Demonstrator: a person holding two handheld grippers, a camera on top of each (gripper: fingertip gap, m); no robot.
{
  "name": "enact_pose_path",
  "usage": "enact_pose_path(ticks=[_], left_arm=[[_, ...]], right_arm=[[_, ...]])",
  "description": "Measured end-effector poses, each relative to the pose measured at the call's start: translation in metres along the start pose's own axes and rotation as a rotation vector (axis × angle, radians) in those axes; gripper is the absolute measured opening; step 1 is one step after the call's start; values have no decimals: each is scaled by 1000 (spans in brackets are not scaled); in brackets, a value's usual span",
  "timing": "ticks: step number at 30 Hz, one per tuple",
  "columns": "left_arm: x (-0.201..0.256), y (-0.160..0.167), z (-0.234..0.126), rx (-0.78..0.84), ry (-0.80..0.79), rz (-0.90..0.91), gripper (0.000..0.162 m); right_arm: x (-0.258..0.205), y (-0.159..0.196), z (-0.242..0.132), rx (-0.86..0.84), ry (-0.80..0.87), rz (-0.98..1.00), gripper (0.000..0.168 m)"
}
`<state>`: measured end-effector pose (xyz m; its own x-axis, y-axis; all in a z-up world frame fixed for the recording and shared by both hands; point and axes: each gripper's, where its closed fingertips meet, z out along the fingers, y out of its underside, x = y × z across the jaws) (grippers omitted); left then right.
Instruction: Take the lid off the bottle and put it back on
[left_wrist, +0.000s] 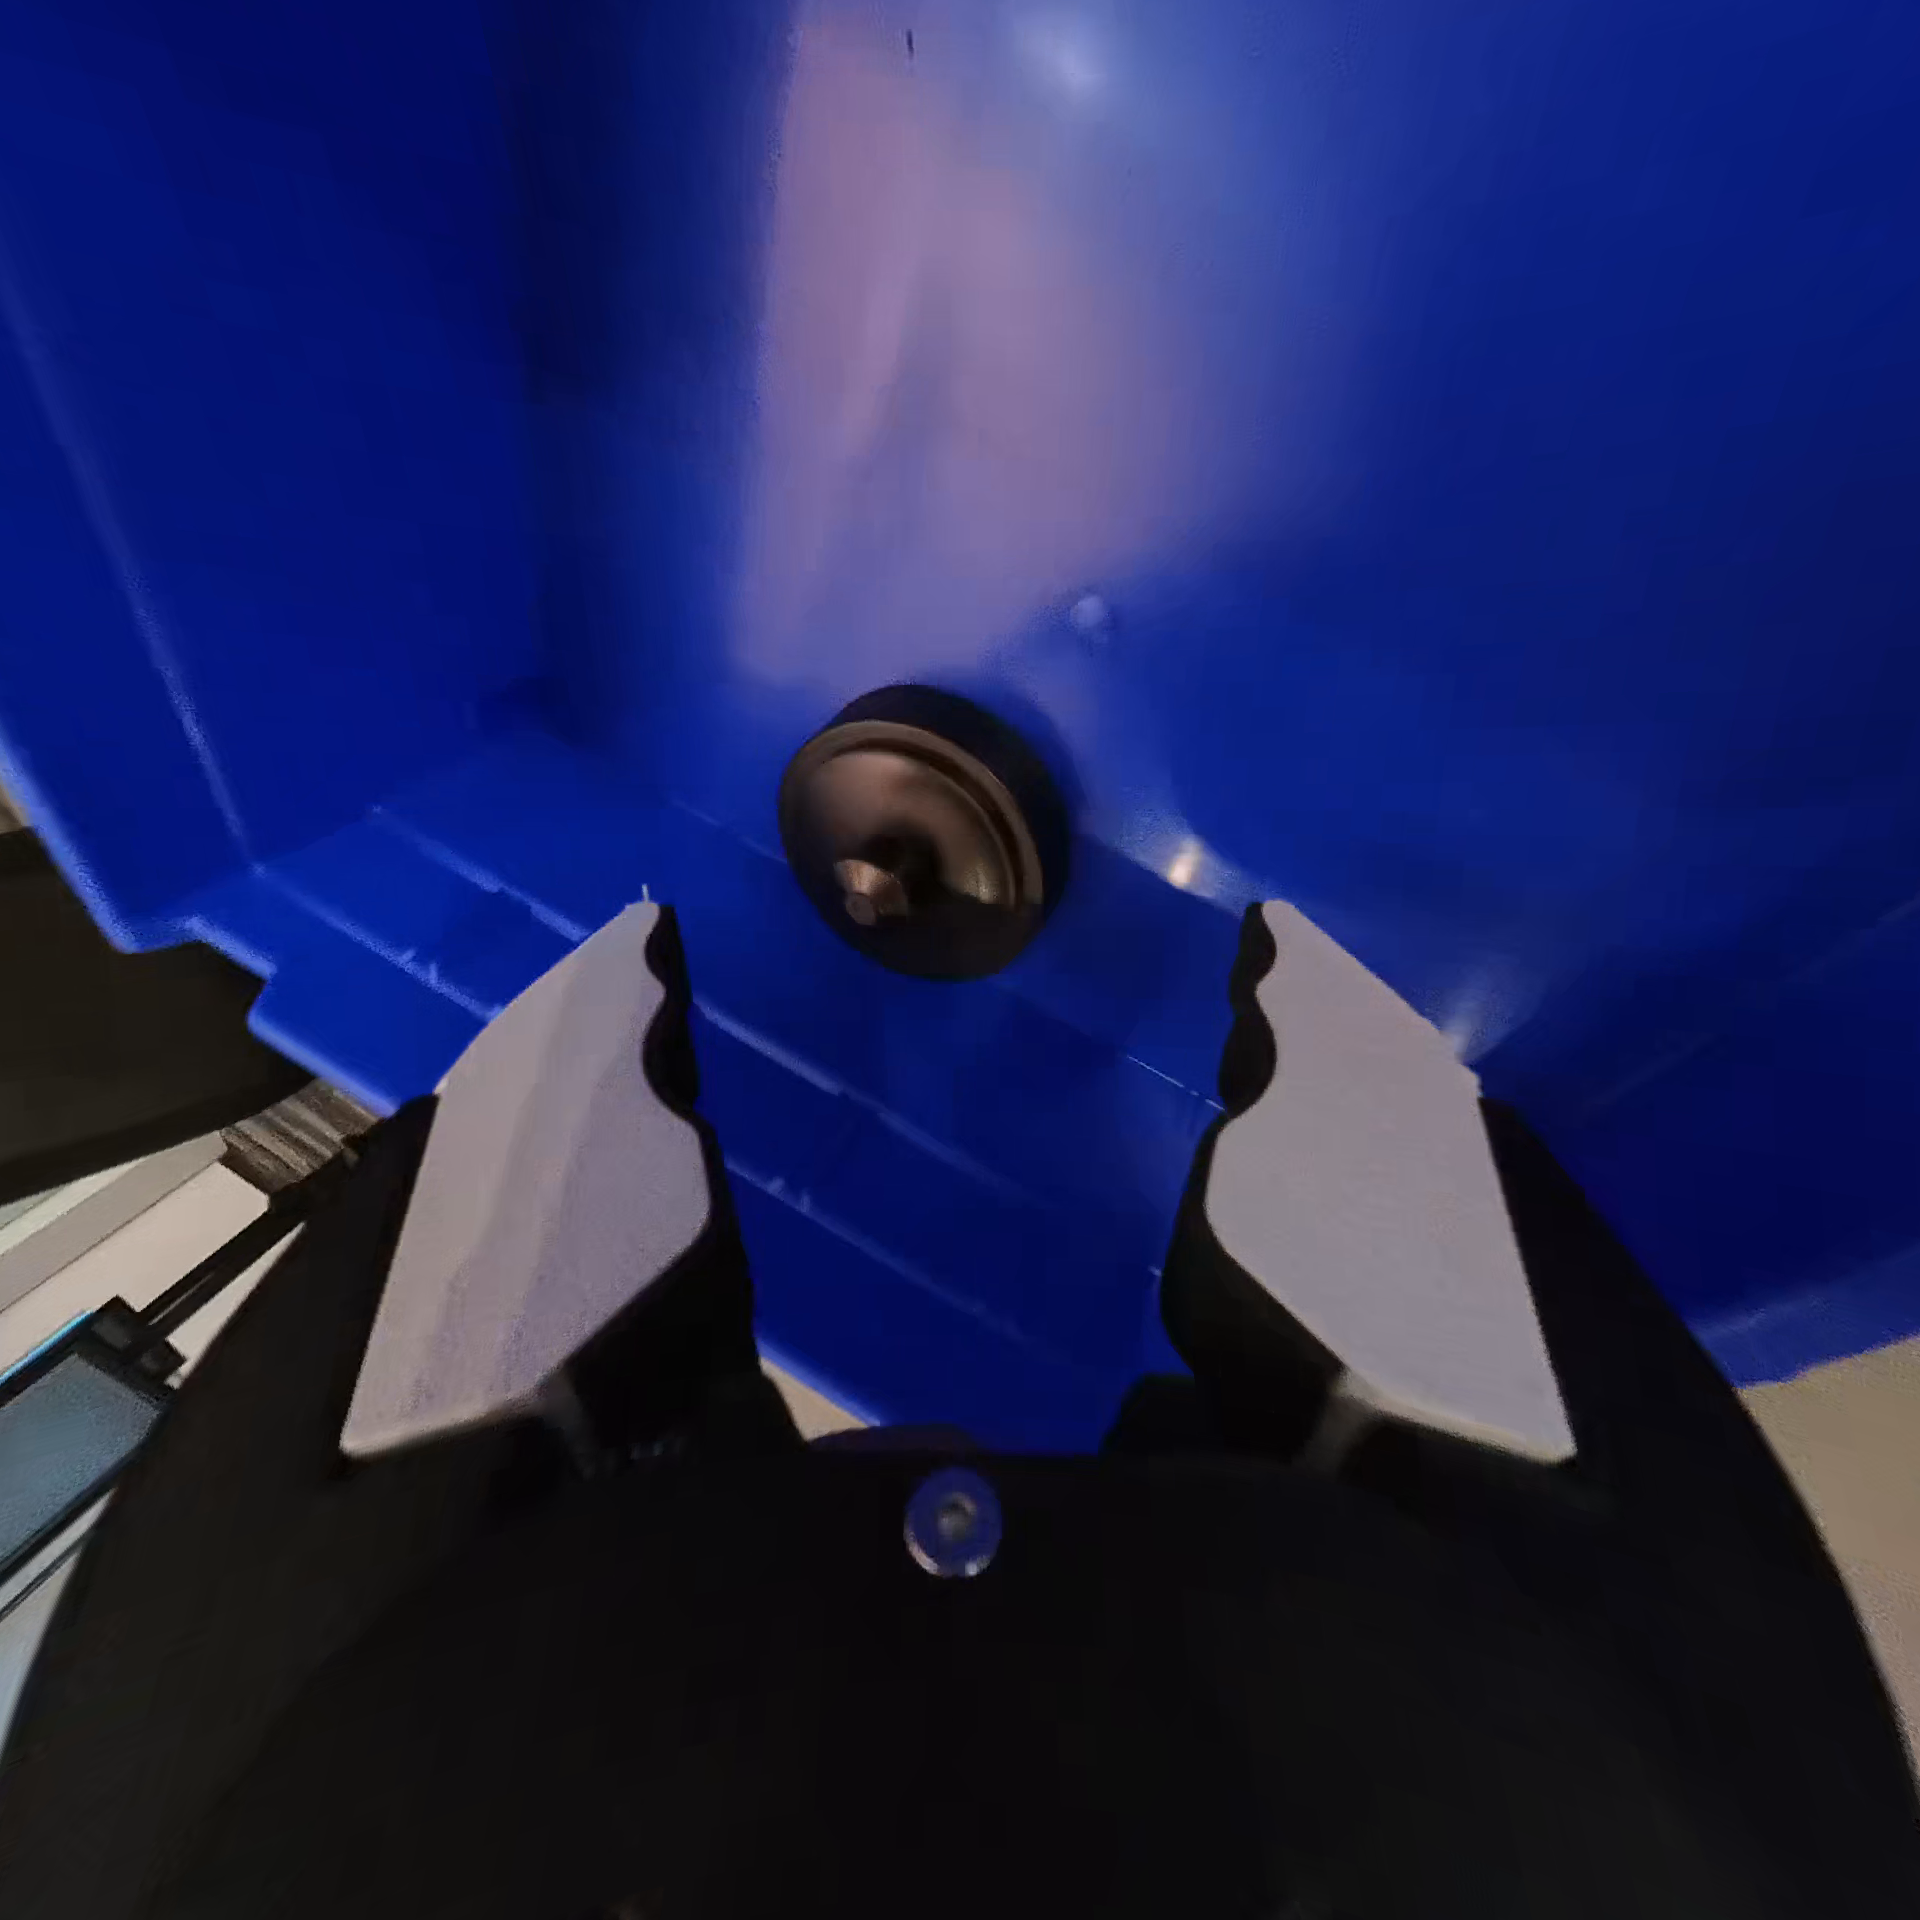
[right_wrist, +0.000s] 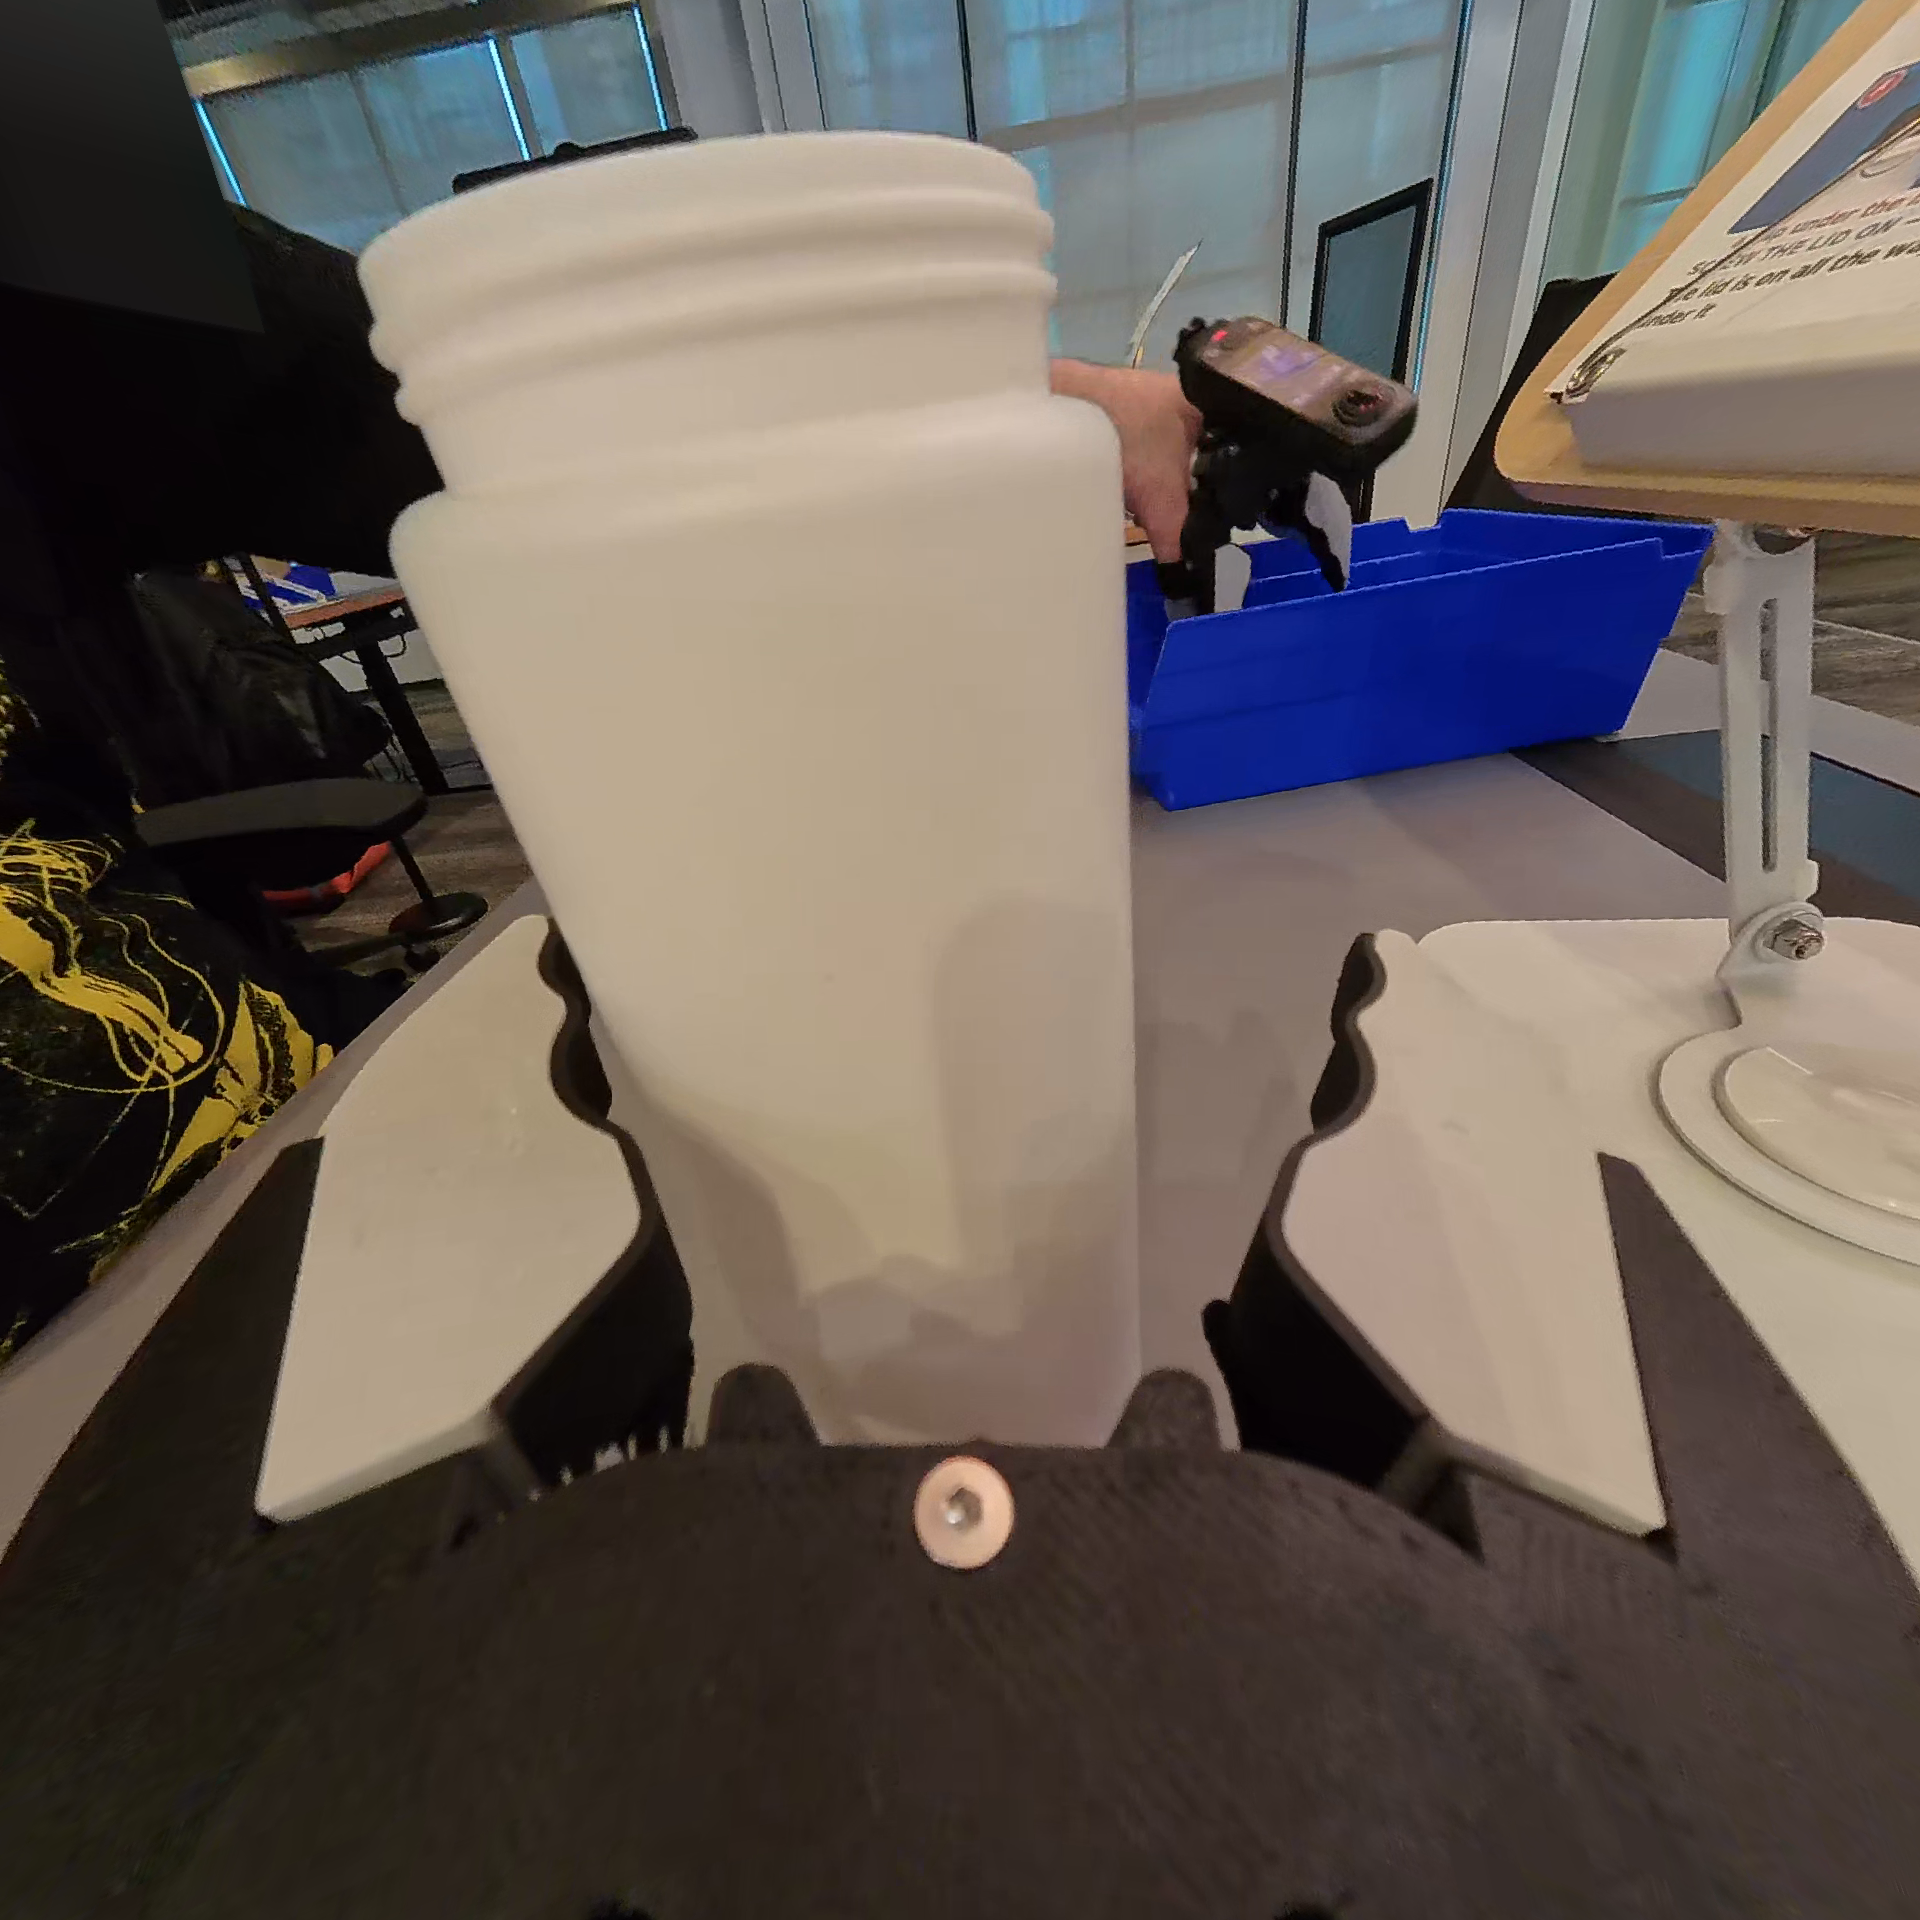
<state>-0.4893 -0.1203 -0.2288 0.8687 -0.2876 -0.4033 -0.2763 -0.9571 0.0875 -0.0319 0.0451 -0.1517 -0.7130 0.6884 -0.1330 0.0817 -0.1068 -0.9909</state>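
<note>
The left wrist view looked down into a deep blue plastic bin (left_wrist: 1351, 520). There the left gripper (left_wrist: 951, 914) had its jaws wide apart with nothing between them. Just past the fingertips a round black lid (left_wrist: 920, 831) lay in the bin with its hollow side up, showing a dull metal-looking lining and a small knob in the middle. This lid appeared only in that view.

The right wrist view showed what the other could not: a tall white plastic bottle (right_wrist: 769, 727) with a threaded, uncovered neck stood on the grey table (right_wrist: 1351, 883), leaning a little to the left in the picture. It was between the spread fingers of the right gripper (right_wrist: 961, 951); its left side was close to the left finger (right_wrist: 457, 1195), while a clear gap remained on the right. Farther back, a person's hand (right_wrist: 1143, 447) held the left gripper (right_wrist: 1262, 577) over the blue bin (right_wrist: 1455, 686). A white stand (right_wrist: 1766, 1039) carrying a wooden board stood at the right.
</note>
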Motion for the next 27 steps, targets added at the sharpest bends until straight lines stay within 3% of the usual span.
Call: enact_pose_path(ticks=[5,8,14,21,27], left_arm=[[-11,24,33,-224,80,37,100],[-2,25,38,-250,189,37,85],[-6,16,40,-205,215,31,68],[-8,1,34,-81,169,1,63],[2,-9,6,38,66,0,63]], right_arm=[[0,0,0,-2,-4,3,133],[-1,1,0,-6,-7,2,132],[0,1,1,-8,-8,4,132],[-1,2,1,-13,-7,-3,131],[0,2,1,-19,4,-6,133]])
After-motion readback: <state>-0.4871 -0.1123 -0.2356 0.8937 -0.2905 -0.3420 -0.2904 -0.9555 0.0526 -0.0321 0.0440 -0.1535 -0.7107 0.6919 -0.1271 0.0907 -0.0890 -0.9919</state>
